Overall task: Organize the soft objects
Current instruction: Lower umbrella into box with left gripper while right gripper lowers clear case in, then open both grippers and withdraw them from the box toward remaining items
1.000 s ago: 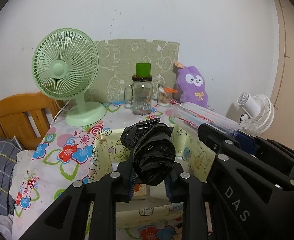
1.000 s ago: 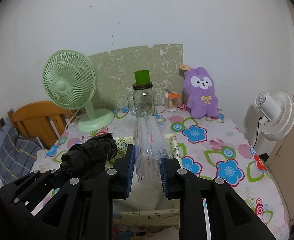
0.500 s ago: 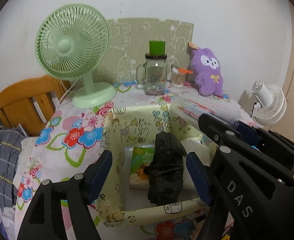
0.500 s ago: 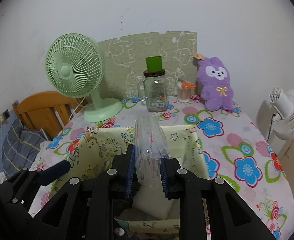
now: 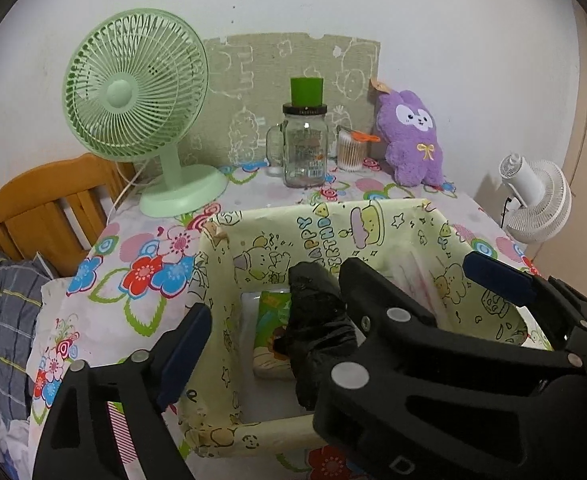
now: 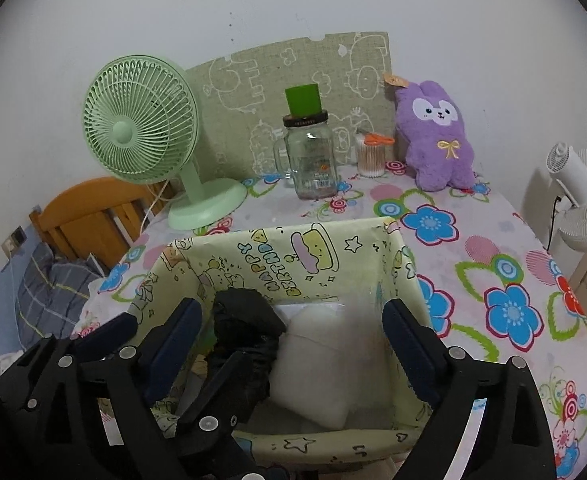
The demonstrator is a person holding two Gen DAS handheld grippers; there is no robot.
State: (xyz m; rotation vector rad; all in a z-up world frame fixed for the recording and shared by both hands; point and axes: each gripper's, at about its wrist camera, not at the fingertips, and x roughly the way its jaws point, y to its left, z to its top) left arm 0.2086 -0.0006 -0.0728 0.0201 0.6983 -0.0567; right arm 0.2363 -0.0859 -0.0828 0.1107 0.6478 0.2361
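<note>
Left tongs (image 5: 277, 340) gape wide, jaws having just been opening; the black plastic bag roll (image 5: 317, 332) lies loose between them in the fabric storage box (image 5: 373, 220) on the bench (image 5: 133, 256), touched by neither pad. Right tongs (image 6: 293, 336) likewise have just been opening, over the clear packet (image 6: 325, 364) resting in the box beside the roll. Risk: the roll leans over a green printed pack (image 5: 271, 332) and could tip further; withdrawing the crowded tongs carelessly could snag the soft box wall or drag a piece out. Left view alone shows the green pack; right view alone shows the clear packet's full outline and the bench's right side.
</note>
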